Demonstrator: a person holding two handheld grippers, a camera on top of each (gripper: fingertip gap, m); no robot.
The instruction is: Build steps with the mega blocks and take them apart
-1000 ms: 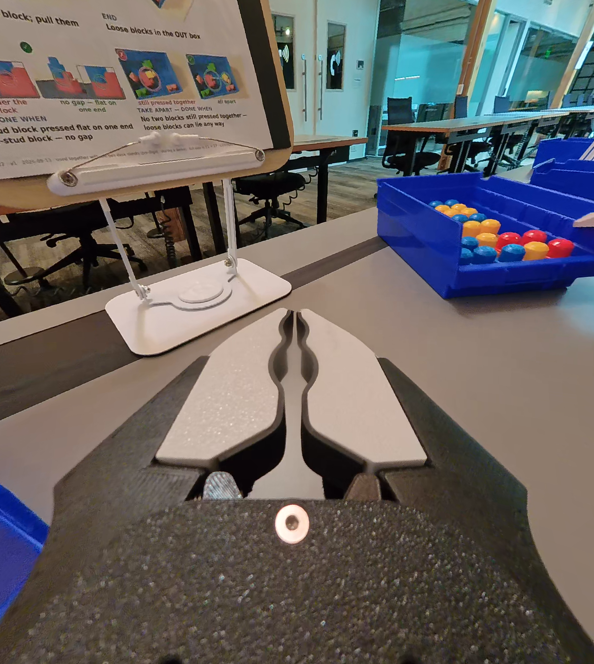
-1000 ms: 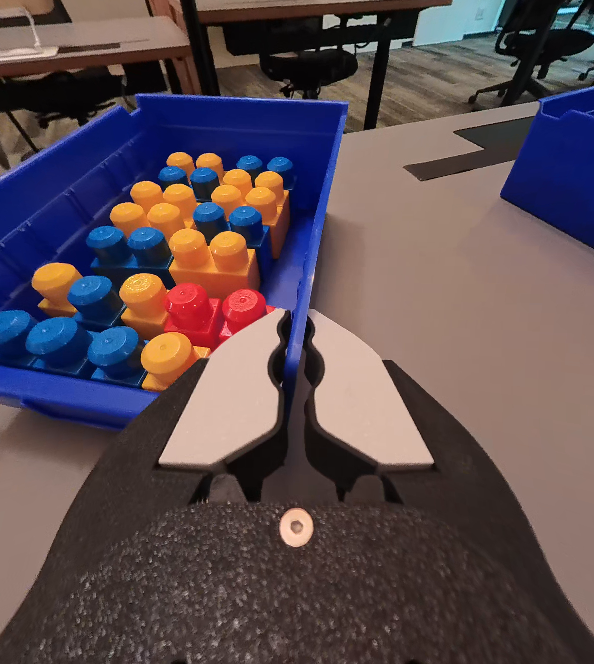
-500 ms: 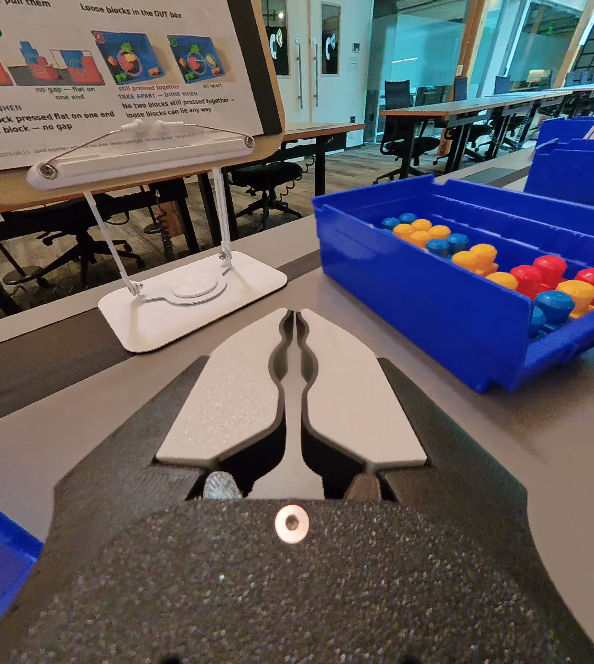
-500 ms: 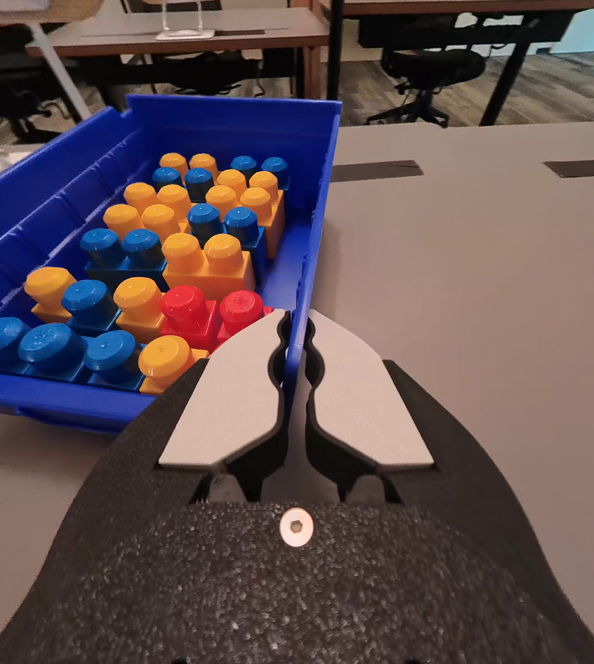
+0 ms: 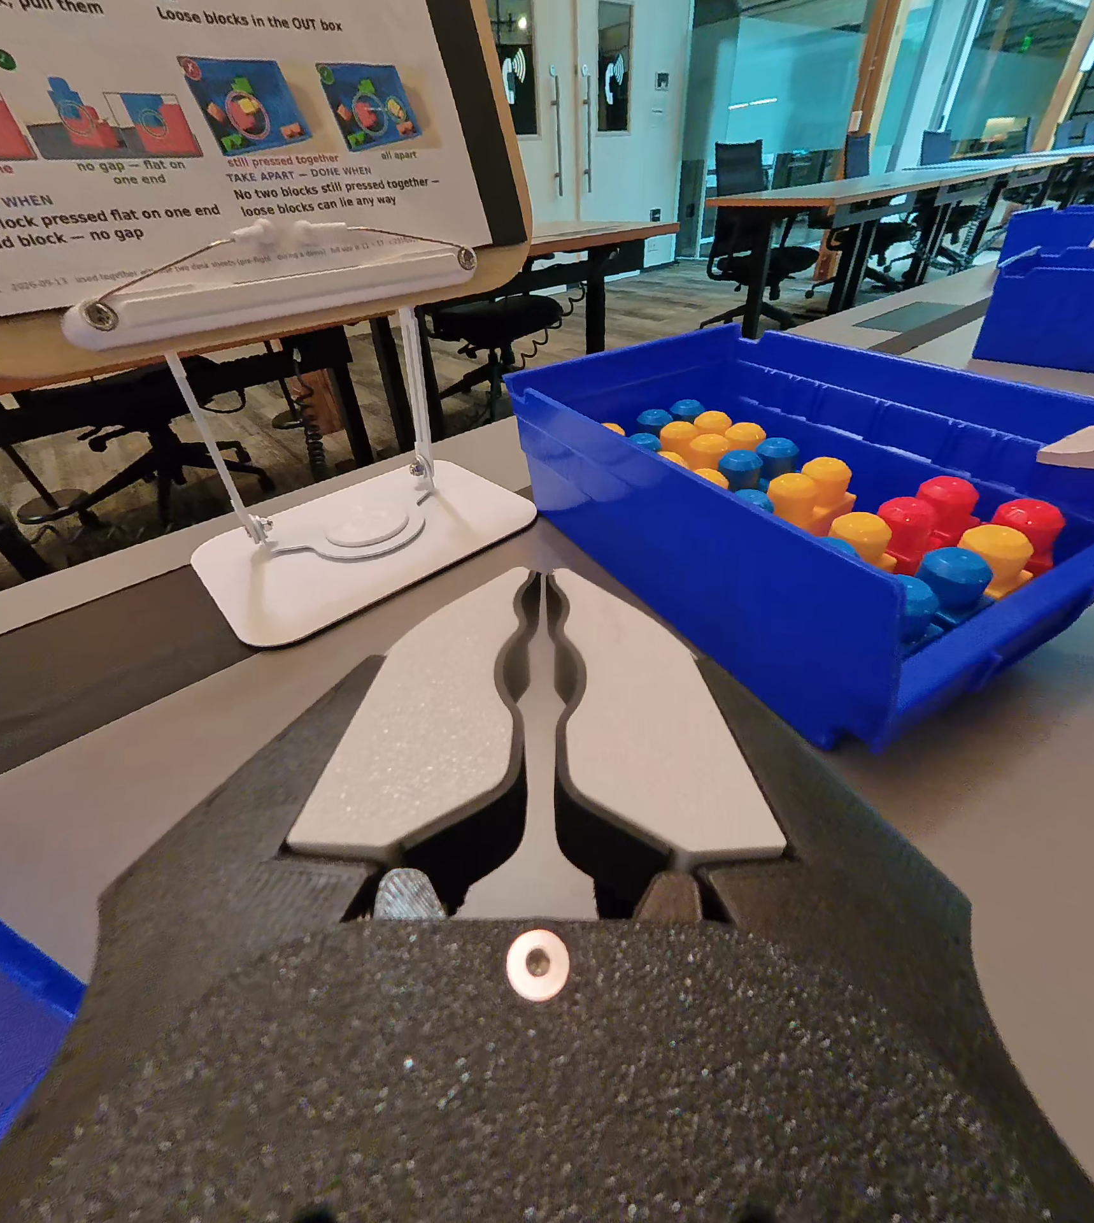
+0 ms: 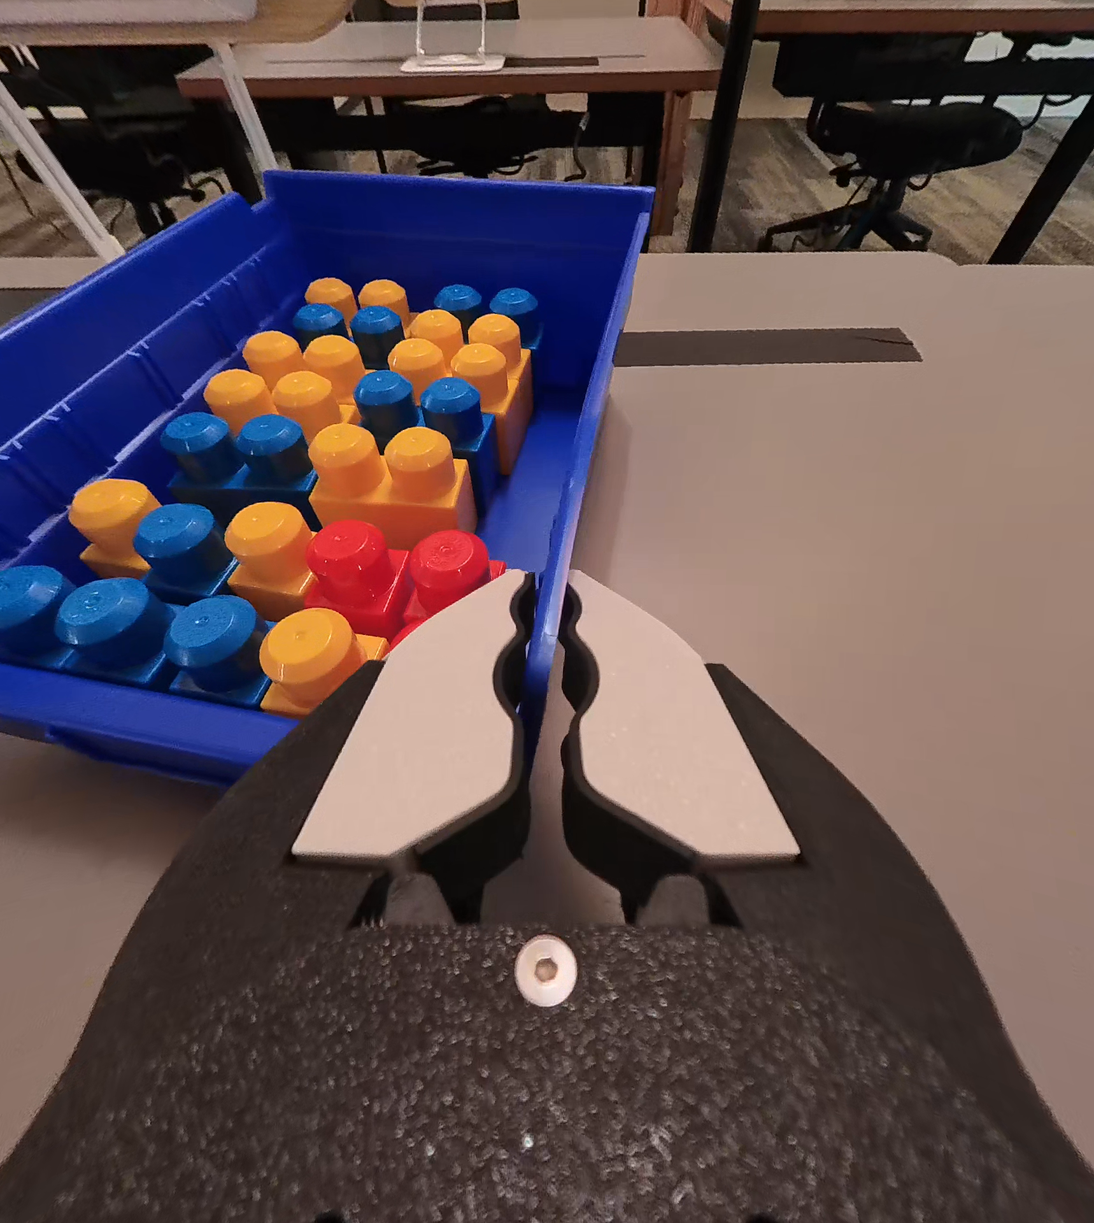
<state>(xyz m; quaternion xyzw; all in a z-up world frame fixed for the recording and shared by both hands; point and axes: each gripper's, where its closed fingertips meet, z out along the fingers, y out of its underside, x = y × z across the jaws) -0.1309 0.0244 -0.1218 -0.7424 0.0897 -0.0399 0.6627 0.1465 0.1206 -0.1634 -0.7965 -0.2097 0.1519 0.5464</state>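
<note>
Sitting in the blue bin [image 6: 604, 370], the mega blocks [image 6: 392, 490] fill its floor in rows with studs up: yellow and blue ones toward the far end, two red ones [image 6: 399, 569] and a row of blue ones near the front lip. In your right wrist view the bin spreads from the centre toward 10 o'clock. Your right gripper [image 6: 547, 586] is clamped on the bin's right side wall: the thin blue wall runs between the two grey fingers [image 6: 650, 721], one inside the bin beside the red blocks, the other outside over the grey table [image 6: 862, 529].

In your left wrist view the same bin lies at 2 o'clock on the table. Your left gripper [image 5: 541, 582] has its fingers drawn together with nothing between them, and it hangs over bare tabletop. A white stand [image 5: 359, 549] carrying an instruction sheet [image 5: 200, 132] sits at 11 o'clock, just beside the bin's far corner. A second blue bin [image 5: 1073, 298] stands at 2 o'clock, well behind the first.
</note>
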